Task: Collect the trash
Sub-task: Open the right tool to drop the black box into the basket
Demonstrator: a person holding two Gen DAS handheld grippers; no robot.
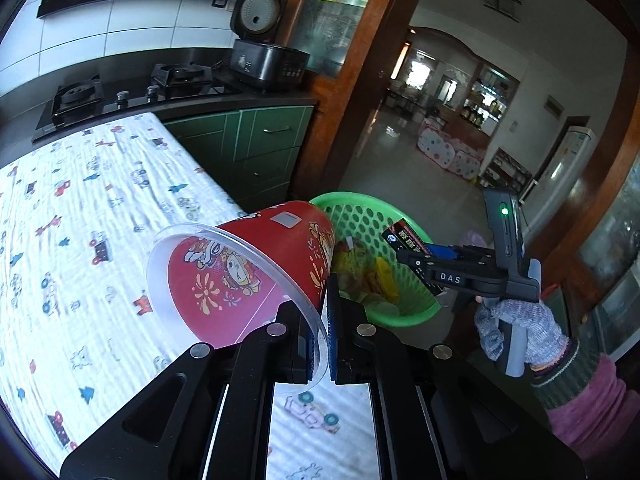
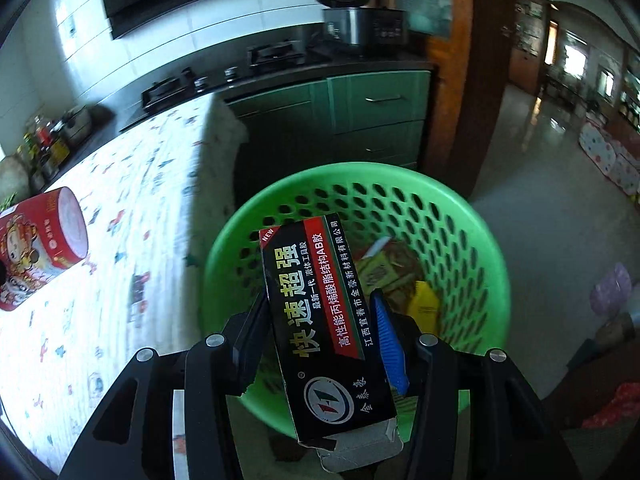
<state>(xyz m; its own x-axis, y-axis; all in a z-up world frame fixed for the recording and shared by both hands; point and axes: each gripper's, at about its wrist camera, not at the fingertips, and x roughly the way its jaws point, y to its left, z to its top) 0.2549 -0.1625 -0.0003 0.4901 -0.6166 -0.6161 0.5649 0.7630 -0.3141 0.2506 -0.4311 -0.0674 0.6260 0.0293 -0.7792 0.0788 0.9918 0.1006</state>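
Note:
My left gripper is shut on the clear rim of a red cartoon-printed cup, held tilted over the table edge, just left of the green basket. The same cup shows at the left in the right wrist view. My right gripper is shut on a black glue box with yellow lettering, held above the green perforated basket. In the left wrist view that gripper and the box hang over the basket's far rim. Yellow wrappers lie inside the basket.
A table with a white printed cloth fills the left. Behind it are a gas stove, an open rice cooker and green cabinets. A gloved hand holds the right gripper. A doorway opens onto a tiled floor.

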